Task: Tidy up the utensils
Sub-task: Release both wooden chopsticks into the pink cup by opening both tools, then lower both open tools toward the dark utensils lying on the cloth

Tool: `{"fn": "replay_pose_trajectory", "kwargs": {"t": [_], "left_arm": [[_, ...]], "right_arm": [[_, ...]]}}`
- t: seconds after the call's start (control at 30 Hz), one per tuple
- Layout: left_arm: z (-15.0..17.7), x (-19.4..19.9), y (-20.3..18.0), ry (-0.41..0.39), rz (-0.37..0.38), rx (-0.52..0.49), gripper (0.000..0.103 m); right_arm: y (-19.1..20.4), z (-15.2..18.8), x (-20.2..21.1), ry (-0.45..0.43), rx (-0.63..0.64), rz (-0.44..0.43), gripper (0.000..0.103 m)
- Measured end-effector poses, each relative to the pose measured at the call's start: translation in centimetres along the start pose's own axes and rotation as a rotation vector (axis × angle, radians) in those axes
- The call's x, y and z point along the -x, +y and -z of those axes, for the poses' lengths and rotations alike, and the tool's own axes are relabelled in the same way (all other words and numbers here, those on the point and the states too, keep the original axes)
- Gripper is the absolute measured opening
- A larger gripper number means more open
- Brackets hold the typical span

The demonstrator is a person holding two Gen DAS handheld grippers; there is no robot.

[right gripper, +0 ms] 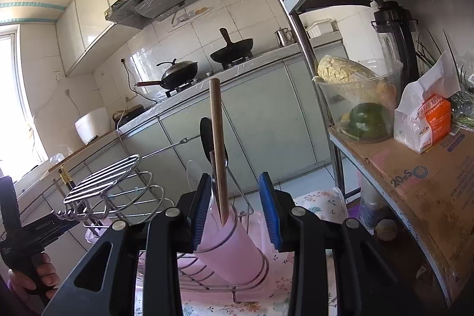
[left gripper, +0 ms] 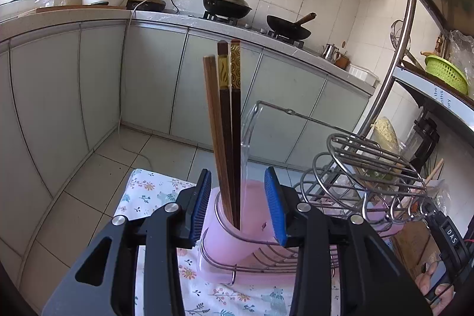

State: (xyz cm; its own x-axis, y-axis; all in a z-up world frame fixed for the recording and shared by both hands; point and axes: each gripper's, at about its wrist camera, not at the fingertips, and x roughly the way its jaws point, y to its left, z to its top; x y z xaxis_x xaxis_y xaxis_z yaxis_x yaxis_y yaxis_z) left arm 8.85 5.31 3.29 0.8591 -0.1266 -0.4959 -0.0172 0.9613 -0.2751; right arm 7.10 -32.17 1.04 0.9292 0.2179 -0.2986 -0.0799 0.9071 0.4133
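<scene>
low centre of each wrist view: left gripper (left gripper: 240, 205) released, its blue pads clear of three chopsticks (left gripper: 226, 132) upright in a pink cup (left gripper: 234, 239); right gripper (right gripper: 234, 209) released around a wooden chopstick (right gripper: 218, 150) and spoon (right gripper: 207, 135) in another pink cup (right gripper: 228, 250); stove behind

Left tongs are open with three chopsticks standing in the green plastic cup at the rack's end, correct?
Not quite: the cup is pink, not green. The left wrist view shows the open left tongs around three wooden chopsticks standing in the pink plastic cup at the wire rack's end.
</scene>
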Motion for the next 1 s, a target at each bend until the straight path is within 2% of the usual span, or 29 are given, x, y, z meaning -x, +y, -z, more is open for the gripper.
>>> {"fn": "replay_pose_trajectory", "kwargs": {"t": [0.27,0.43,0.77,1.0], "left_arm": [[1.4,1.4,0.2,0.024,0.003,0.003,0.038],[2.9,2.0,0.8,0.073,0.017,0.034,0.038],[6.3,3.4,1.1,0.156,0.020,0.005,0.038],[8.9,3.8,1.5,0.226,0.032,0.006,0.038]], "right_arm": [[-0.1,1.0,1.9,0.027,-0.023,-0.016,0.034],[0.1,2.3,2.4,0.097,-0.032,-0.047,0.034],[2.1,6.0,3.0,0.228,-0.021,-0.110,0.034],[3.9,8.1,3.5,0.287,0.017,-0.143,0.034]]}}
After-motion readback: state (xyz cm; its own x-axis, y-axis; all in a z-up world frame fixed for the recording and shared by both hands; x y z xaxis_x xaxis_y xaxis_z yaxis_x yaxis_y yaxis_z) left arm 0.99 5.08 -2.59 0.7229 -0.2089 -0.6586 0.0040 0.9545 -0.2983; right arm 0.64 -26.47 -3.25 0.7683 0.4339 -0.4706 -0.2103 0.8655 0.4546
